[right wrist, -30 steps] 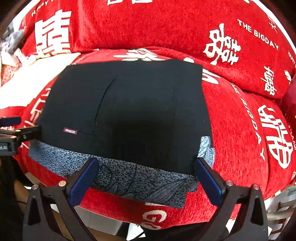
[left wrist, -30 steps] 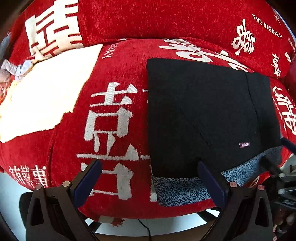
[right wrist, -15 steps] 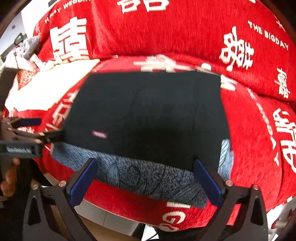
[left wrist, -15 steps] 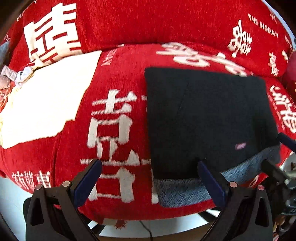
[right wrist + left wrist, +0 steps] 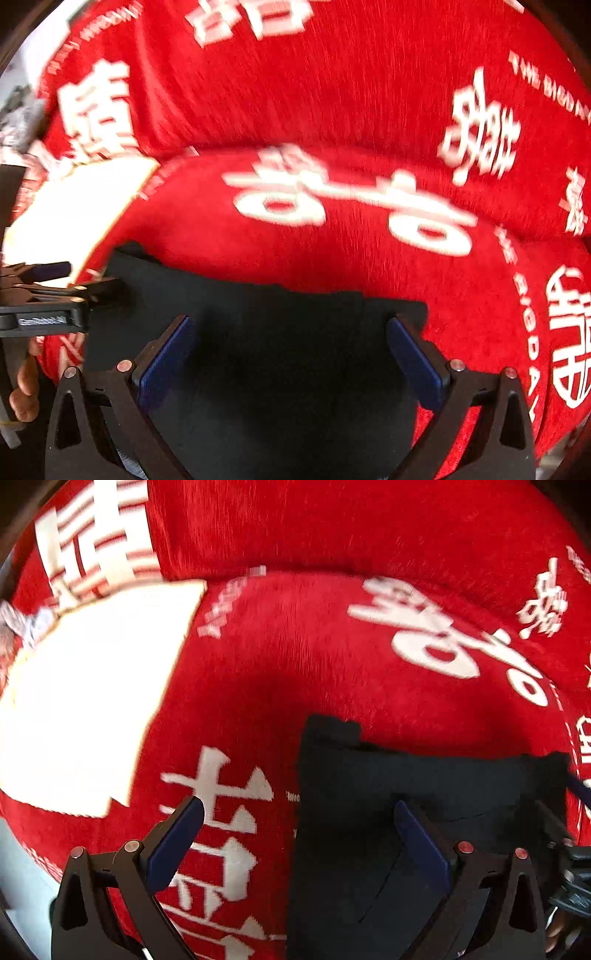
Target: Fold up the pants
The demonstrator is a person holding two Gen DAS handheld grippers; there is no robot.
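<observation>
Black pants [image 5: 280, 369] beneath spread right tool [image 5: 290, 356], left tool [image 5: 299, 829] straddling edge

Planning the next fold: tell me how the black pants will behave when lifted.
Black pants are probably floppy: the cloth lies flat, following the red cover. Likely light. Its stacked layers may slide apart.

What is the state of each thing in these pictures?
black pants: folded, lying flat on the sofa.
left gripper: open, holding nothing.
right gripper: open, over the pants.
red sofa cover: spread under the pants.
white cloth: lying flat, apart from the pants.
</observation>
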